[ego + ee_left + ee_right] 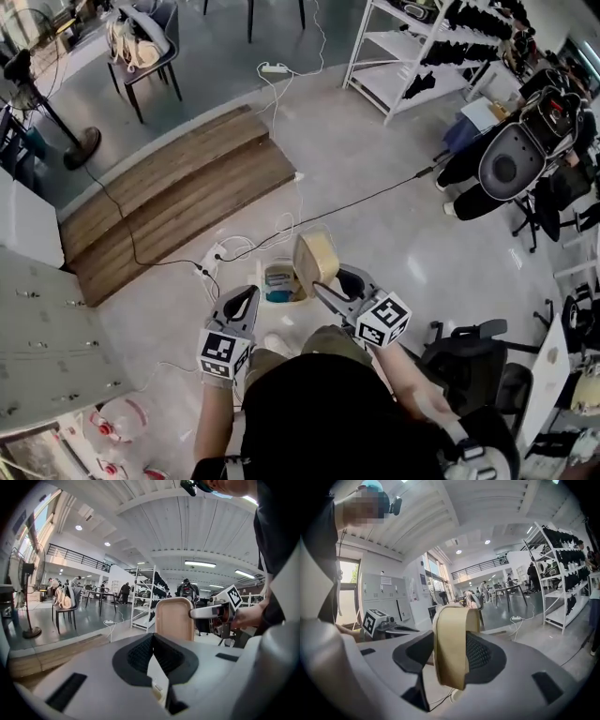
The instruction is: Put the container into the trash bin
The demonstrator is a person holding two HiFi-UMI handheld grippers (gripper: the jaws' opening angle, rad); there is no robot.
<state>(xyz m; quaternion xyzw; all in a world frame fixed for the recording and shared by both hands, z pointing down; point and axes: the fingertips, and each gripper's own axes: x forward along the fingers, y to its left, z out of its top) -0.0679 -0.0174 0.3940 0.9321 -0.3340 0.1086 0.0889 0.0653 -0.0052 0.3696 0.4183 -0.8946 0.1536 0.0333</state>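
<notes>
Plainly, the right claw is clamped on the container. It is a tan, tray-like piece held upright by its lower edge, so most of it rises above the jaw tips near the middle of the head view. In the right gripper view the container shows edge-on, a thin curved band standing between the two dark pads, which press on it from either side of the right claw. From the left gripper view its broad rounded face is seen right of centre, with the other claw's jaw reaching in from the right to meet its edge.

The left claw sits just left of the right one in the head view, apart from the container and carrying nothing. Its own view shows the black ribbed pads brought together at the tips, with nothing between them.

The trash bin is a small white tub on the grey floor. In the head view it lies directly below and slightly left of the held container, between the two claws. The container is above it, not inside it, and some blue and pale contents show in the bin.

White cables trail over the floor beside the bin. Wooden steps fill the upper left, and a white shelf rack stands at the upper right.
</notes>
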